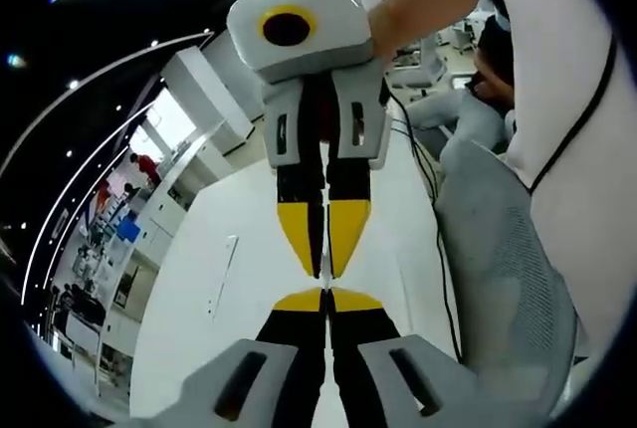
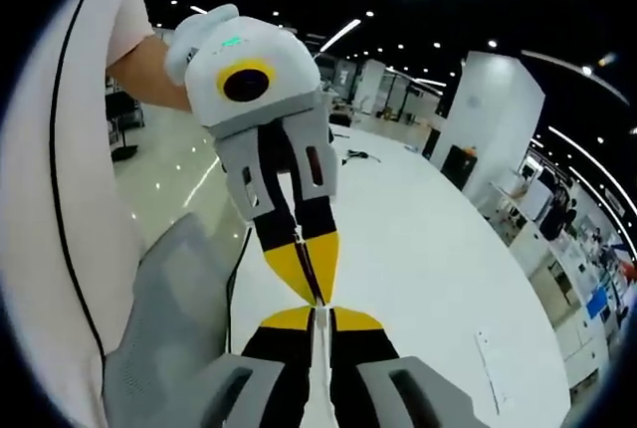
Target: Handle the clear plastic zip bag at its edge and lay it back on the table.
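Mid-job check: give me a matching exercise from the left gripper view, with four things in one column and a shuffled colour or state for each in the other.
Things:
1. right gripper
2. chair
3. cable
4. table

Colour or state:
A. white
B. grey mesh
C. yellow tips, jaws together
D. black, thin, trailing across the table

Pairs: 1-C; 2-B; 3-D; 4-A
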